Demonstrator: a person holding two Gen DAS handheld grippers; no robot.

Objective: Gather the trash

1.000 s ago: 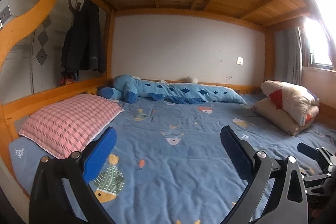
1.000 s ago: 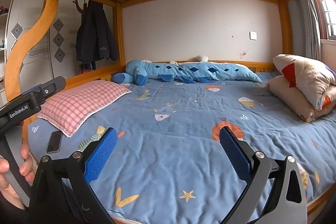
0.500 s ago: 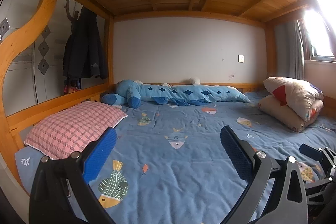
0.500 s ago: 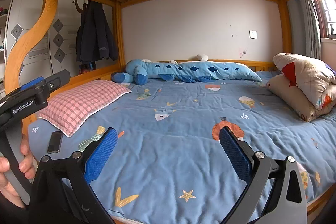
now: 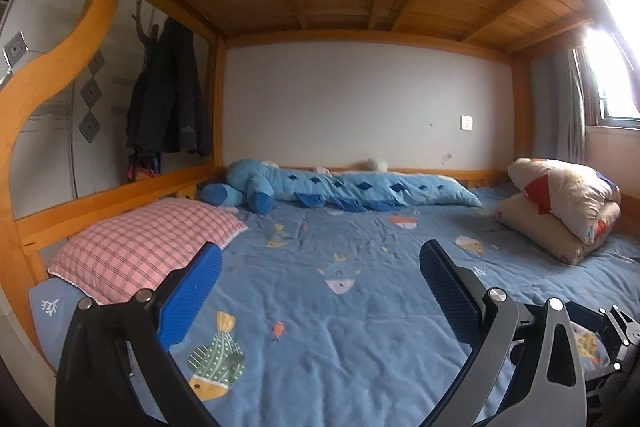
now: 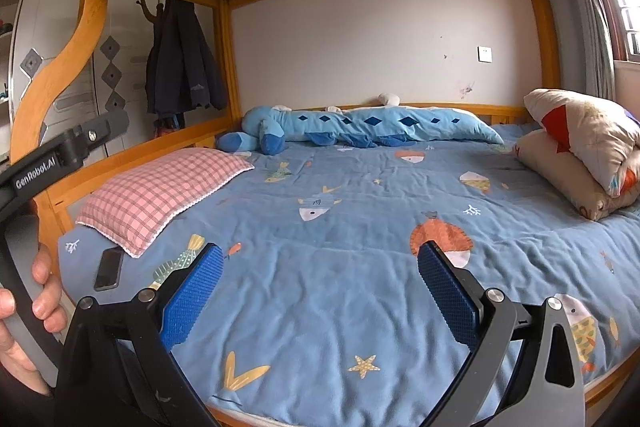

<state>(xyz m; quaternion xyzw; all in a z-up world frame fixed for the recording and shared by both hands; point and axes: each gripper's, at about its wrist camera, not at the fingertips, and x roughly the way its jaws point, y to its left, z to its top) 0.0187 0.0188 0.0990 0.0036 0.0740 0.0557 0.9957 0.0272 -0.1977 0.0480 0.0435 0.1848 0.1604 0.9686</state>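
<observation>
Since no trash shows on the blue quilt [image 6: 340,267] in either view, the step is judged to be a search: sweep both cameras slowly across the bed and along its edges before reaching. A dark phone [image 6: 109,269] at eight o'clock beside the checked pillow [image 6: 160,193] is no litter. Left gripper [image 5: 320,291] and right gripper [image 6: 319,293] hover level over the near edge, jaws spread wide, holding nothing.

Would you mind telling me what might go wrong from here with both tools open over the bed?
1. The dark phone lying by the pink checked pillow could be mistaken for trash.
2. No obvious litter shows on the blue bedspread, so the open right tool or left tool may snag the soft fabric.
</observation>
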